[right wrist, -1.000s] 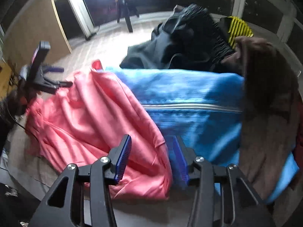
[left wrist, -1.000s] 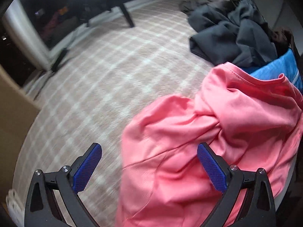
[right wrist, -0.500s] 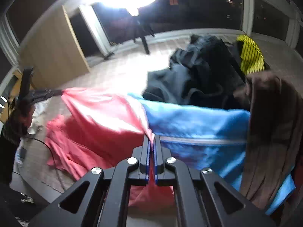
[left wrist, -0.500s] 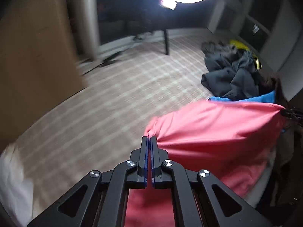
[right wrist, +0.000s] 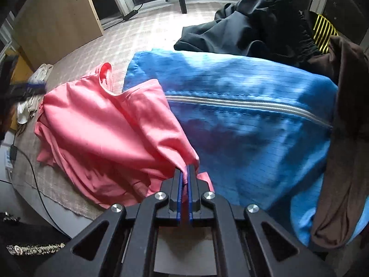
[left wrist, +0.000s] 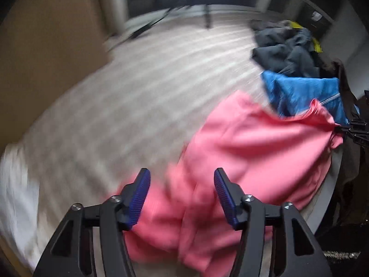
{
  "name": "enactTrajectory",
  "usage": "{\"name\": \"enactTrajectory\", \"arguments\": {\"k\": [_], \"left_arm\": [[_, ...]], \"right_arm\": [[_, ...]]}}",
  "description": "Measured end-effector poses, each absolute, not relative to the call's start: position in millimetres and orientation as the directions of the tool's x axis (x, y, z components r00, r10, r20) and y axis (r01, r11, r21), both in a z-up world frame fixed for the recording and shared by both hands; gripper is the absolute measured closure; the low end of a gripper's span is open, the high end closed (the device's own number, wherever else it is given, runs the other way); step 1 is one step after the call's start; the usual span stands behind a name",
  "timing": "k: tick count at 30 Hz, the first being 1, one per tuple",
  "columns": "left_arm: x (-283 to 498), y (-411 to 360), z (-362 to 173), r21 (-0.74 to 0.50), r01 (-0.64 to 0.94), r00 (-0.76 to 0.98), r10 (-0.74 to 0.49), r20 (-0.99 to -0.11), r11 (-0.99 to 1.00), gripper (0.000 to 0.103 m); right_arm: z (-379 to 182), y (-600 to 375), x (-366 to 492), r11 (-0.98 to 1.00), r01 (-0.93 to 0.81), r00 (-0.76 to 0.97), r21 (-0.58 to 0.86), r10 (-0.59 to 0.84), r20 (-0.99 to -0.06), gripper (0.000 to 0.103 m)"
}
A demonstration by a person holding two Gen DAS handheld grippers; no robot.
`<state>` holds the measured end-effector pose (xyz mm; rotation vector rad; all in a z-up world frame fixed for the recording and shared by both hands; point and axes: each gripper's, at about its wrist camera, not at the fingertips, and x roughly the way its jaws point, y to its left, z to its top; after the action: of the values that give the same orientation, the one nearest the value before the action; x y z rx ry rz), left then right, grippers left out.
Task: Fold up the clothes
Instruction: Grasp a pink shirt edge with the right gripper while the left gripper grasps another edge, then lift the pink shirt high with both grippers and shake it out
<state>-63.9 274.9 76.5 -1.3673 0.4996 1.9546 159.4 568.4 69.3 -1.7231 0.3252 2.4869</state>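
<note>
I see the pink shirt [right wrist: 108, 127] lying rumpled on the checked rug [left wrist: 129, 106], its far side lapping onto the blue jacket [right wrist: 249, 124]. My right gripper [right wrist: 184, 180] is clamped tight on a pinch of the shirt's edge, the cloth drawn up into a ridge between the pads, right where pink meets blue. My left gripper [left wrist: 182, 198] hovers over the shirt's other end with its jaws opening; pink cloth shows in the gap below them, but the pads do not press on it. From the left wrist view the shirt stretches away to the right gripper at the frame's edge. Beyond the jacket sit a dark heap [right wrist: 249, 25], a yellow-striped piece [right wrist: 322, 30] and a brown garment [right wrist: 343, 138] draped over the jacket's right end.
</note>
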Motion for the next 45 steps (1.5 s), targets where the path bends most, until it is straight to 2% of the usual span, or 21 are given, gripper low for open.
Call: {"name": "enactTrajectory", "arguments": {"k": [3, 5, 7, 8, 10, 12, 13, 16, 21, 22, 23, 25, 27, 29, 34, 39, 45], "left_arm": [[-70, 324, 62, -0.1, -0.819, -0.122, 0.342, -0.932, -0.565, 0.039], [-73, 342, 44, -0.101, -0.848, -0.071, 0.3, -0.951, -0.52, 0.039], [-78, 345, 28, -0.099, -0.845, -0.05, 0.261, -0.964, -0.526, 0.04], [-81, 347, 21, -0.098, -0.843, -0.039, 0.242, -0.97, -0.529, 0.043], [-86, 346, 13, -0.147, -0.826, 0.007, 0.252, -0.968, -0.545, 0.058], [-91, 340, 13, -0.208, -0.799, 0.046, 0.287, -0.957, -0.565, 0.085], [-91, 337, 14, -0.214, -0.791, 0.044, 0.296, -0.954, -0.573, 0.09], [-90, 328, 24, -0.241, -0.772, 0.035, 0.339, -0.94, -0.589, 0.094], [-84, 315, 47, -0.257, -0.759, -0.016, 0.412, -0.911, -0.598, 0.094], [-85, 313, 48, -0.259, -0.753, -0.022, 0.417, -0.908, -0.604, 0.094], [-86, 311, 49, -0.26, -0.748, -0.029, 0.421, -0.907, -0.611, 0.094], [-86, 307, 52, -0.251, -0.734, -0.048, 0.417, -0.908, -0.631, 0.095], [-82, 300, 78, -0.229, -0.735, -0.105, 0.441, -0.891, -0.638, 0.095], [-77, 292, 111, -0.209, -0.742, -0.167, 0.477, -0.863, -0.637, 0.096], [-67, 251, 219, -0.071, -0.711, -0.405, 0.49, -0.772, -0.7, 0.096], [-28, 193, 345, 0.076, -0.613, -0.663, 0.459, -0.592, -0.787, 0.096], [42, 123, 479, 0.195, -0.451, -0.849, 0.351, -0.396, -0.871, 0.096]], "right_arm": [[74, 569, 159, -0.977, -0.189, -0.368, 0.099, -0.023, -0.93, 0.093], [77, 571, 158, -0.978, -0.185, -0.38, 0.094, -0.017, -0.925, 0.078], [82, 572, 158, -0.98, -0.176, -0.404, 0.092, -0.014, -0.915, 0.066], [83, 573, 156, -0.982, -0.165, -0.416, 0.094, -0.017, -0.909, 0.06], [80, 573, 148, -0.986, -0.139, -0.428, 0.095, -0.026, -0.903, 0.058], [71, 573, 140, -0.987, -0.12, -0.408, 0.104, -0.046, -0.912, 0.058], [65, 571, 136, -0.987, -0.11, -0.391, 0.113, -0.062, -0.918, 0.058], [53, 565, 125, -0.987, -0.095, -0.341, 0.13, -0.09, -0.936, 0.058], [72, 544, 123, -0.993, -0.015, -0.405, 0.117, -0.101, -0.909, 0.057], [66, 540, 118, -0.997, -0.002, -0.376, 0.078, -0.071, -0.924, 0.057], [57, 538, 113, -0.999, 0.009, -0.339, 0.04, -0.041, -0.94, 0.067], [50, 543, 108, -0.999, 0.003, -0.311, 0.04, -0.039, -0.95, 0.1], [67, 555, 105, -0.996, -0.037, -0.355, 0.084, -0.066, -0.933, 0.1], [108, 564, 104, -0.993, -0.046, -0.459, 0.108, -0.075, -0.885, 0.1], [220, 569, 93, -0.996, -0.054, -0.696, 0.074, -0.016, -0.718, 0.1], [329, 538, 74, -1.0, 0.013, -0.854, 0.019, -0.021, -0.519, 0.1], [447, 487, 87, -0.996, 0.08, -0.959, -0.037, -0.067, -0.277, 0.1]]}}
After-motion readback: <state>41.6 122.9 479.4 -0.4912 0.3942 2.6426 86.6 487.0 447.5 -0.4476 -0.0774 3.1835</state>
